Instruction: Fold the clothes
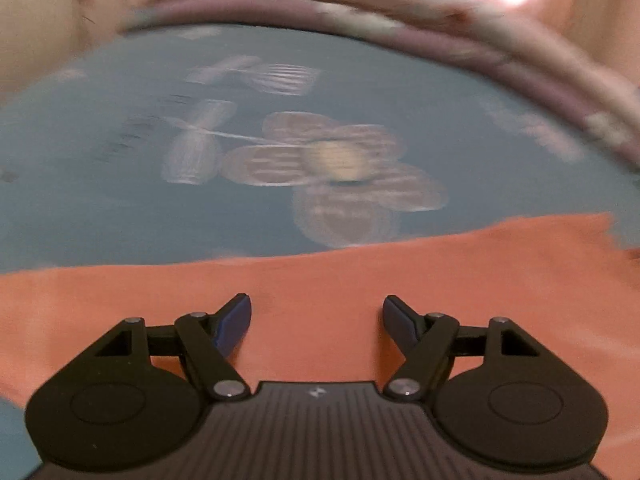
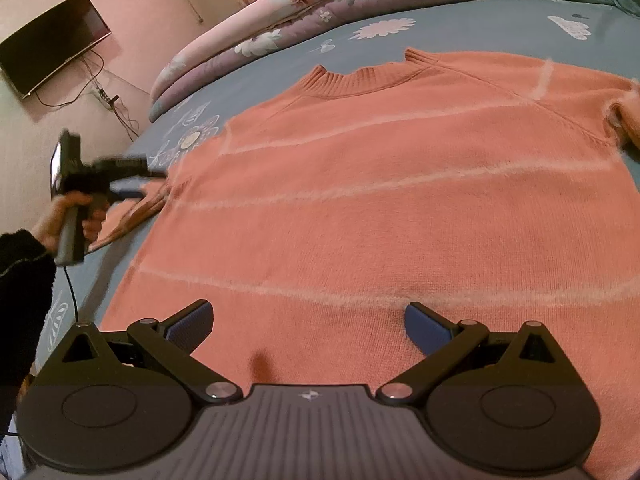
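An orange knit sweater (image 2: 360, 184) with pale stripes lies flat on the bed, collar at the far side. My right gripper (image 2: 308, 310) hovers open over its near hem, nothing between the blue pads. At the left edge of the right wrist view, a hand (image 2: 56, 216) holds my left gripper (image 2: 146, 184) by the sweater's bunched left sleeve (image 2: 136, 216). In the blurred left wrist view, my left gripper (image 1: 316, 304) stands open just above the orange fabric (image 1: 320, 272), with nothing between its fingers. The right sleeve (image 2: 624, 116) lies at the far right.
The blue bedsheet (image 1: 120, 200) has flower prints. A rolled floral quilt (image 2: 280, 28) runs along the bed's far side. A wall-mounted screen (image 2: 52, 44) and dangling cables (image 2: 108, 96) are on the pink wall to the left. A dark sleeve (image 2: 20, 272) is at the left edge.
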The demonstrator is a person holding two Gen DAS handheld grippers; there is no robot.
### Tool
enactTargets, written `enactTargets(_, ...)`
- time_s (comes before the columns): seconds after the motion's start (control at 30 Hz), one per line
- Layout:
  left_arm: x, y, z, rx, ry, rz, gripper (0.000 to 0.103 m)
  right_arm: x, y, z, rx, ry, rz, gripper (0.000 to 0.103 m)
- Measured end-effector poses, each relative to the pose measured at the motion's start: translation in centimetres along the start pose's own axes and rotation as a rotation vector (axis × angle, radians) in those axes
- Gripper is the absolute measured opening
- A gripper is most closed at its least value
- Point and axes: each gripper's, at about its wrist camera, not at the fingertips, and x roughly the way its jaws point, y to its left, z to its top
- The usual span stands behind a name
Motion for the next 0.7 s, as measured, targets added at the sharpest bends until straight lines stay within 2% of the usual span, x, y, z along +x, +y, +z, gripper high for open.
enactTargets(0.07, 0.1, 1.3, -0.5, 0.041, -0.019, 0.157, 0.082, 0.0, 0.0, -0.1, 0.009, -0.005, 0.001, 0.103)
enactTargets(0.1, -0.2, 2.0, -0.5, 0.017, -0.012, 0.170, 0.083, 0.0, 0.0, -0.1, 0.013, -0.008, 0.001, 0.103)
enactTargets(0.13, -0.5, 2.5, -0.3, -0.023, -0.001, 0.147, 0.077, 0.0, 0.0, -0.1, 0.011, -0.008, -0.001, 0.103)
enactTargets(0.2, -1.5, 1.6, 0.6, -0.053, -0.026, 0.109, 0.077, 0.0, 0.1, -0.1, 0.001, -0.005, -0.003, 0.103)
enactTargets(0.27, -2.1, -0.5, 1.8, -0.062, -0.066, -0.024, 0.078, 0.0, 0.1, -0.1, 0.002, -0.006, -0.004, 0.103)
enactTargets(0.37, -1.6, -5.0, 3.4, -0.107, -0.037, -0.340, 0.079, 0.0, 0.2, -0.1, -0.003, -0.005, -0.006, 0.103)
enactTargets(0.47, -0.3, -10.7, 4.3, -0.072, 0.006, -0.513, 0.080, 0.0, 0.3, -0.1, -0.015, -0.002, -0.007, 0.103)
enactTargets(0.57, 1.8, -14.6, 4.6, -0.021, 0.040, -0.512, 0.079, 0.0, 0.4, -0.1, -0.030, 0.005, -0.010, 0.103)
enactTargets(0.7, 5.0, -15.5, 4.9, -0.077, 0.057, -0.489, 0.079, -0.1, 0.5, -0.1, -0.043, 0.019, -0.014, 0.103)
